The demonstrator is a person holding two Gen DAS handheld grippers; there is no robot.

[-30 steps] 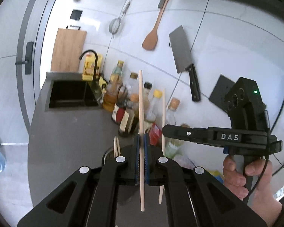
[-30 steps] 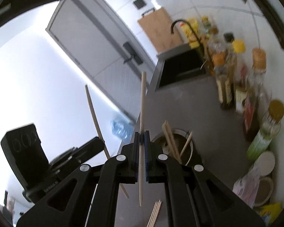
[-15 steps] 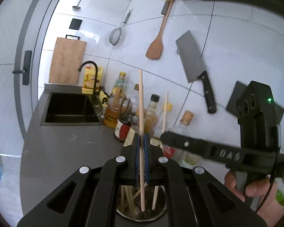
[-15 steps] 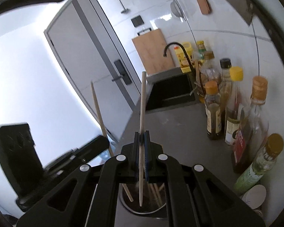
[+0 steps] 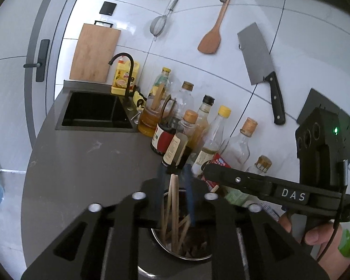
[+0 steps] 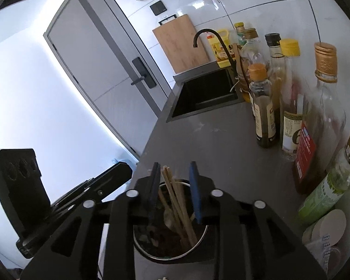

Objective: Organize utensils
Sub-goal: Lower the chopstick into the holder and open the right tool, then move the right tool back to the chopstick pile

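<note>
A round metal utensil holder (image 5: 156, 238) (image 6: 204, 234) stands on the grey counter, right under both grippers. Several wooden chopsticks (image 5: 173, 200) (image 6: 175, 200) stand in it. My left gripper (image 5: 175, 172) hangs over the holder. Its jaws are opening, and chopsticks rise loose between the blue pads without being pressed. My right gripper (image 6: 174, 166) is over the same holder. Its jaws are opening too, and the chopsticks lean free between its pads (image 6: 194, 186). Each gripper shows in the other's view, the right gripper (image 5: 210, 170) coming in from the right and the left gripper (image 6: 126, 170) from the left.
Sauce and oil bottles (image 5: 191, 126) (image 6: 289, 98) crowd the wall side of the counter (image 5: 86, 163). A black sink (image 5: 93, 109) with a tap and a wooden cutting board (image 5: 94, 53) sit at the far end. A cleaver (image 5: 259, 60), a spatula (image 5: 212, 39) and a strainer hang on the wall.
Both grippers sank toward the holder, each shut on one upright chopstick. Now both jaws have parted and the chopsticks stand down in the holder with the others.
</note>
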